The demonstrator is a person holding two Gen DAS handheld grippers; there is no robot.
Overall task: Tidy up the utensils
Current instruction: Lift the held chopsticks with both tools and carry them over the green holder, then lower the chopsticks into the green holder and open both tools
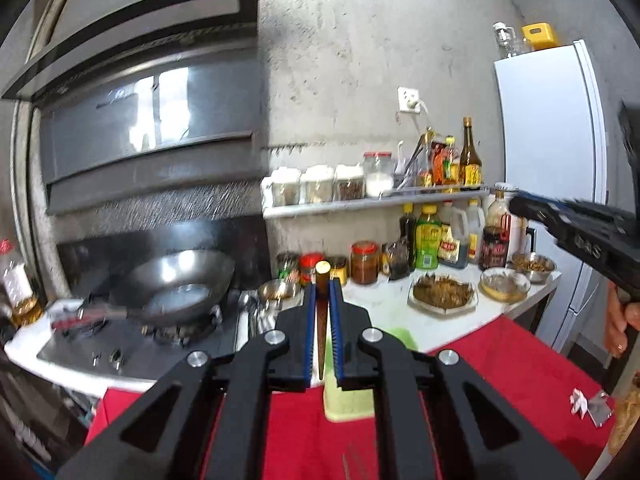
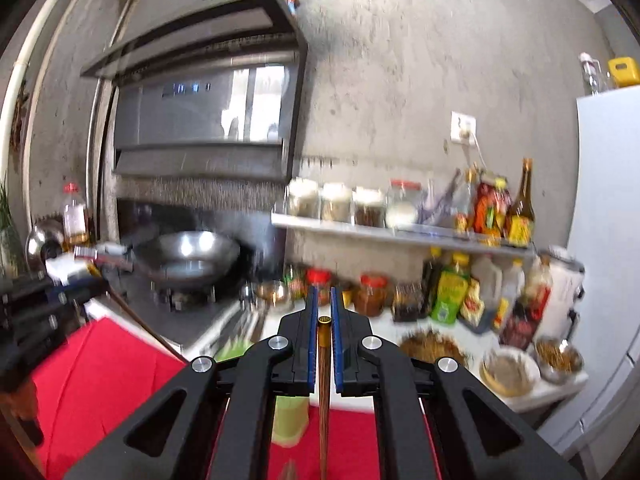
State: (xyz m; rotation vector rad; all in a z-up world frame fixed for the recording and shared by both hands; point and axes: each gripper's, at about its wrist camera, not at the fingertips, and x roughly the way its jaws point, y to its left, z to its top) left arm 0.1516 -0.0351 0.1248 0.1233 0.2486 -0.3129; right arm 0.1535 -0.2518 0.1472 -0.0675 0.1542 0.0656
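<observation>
- Left claw [image 1: 323,286] clamped on one chopstick [image 1: 322,280], above the red cloth [image 1: 500,364]: likely carrying it off for sorting.
- Right claw [image 2: 324,294] likewise pinches its own chopstick [image 2: 324,356], above the same cloth.

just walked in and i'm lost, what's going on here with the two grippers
A person holds a gripper in each hand over a red cloth in a kitchen. The left gripper is shut on a brown chopstick, and the right gripper is shut on another chopstick. Both are held up in the air, pointing roughly toward the counter with jars, bottles and dishes of food. A pale green holder stands on the cloth below them. Neither chopstick is put away yet.
</observation>
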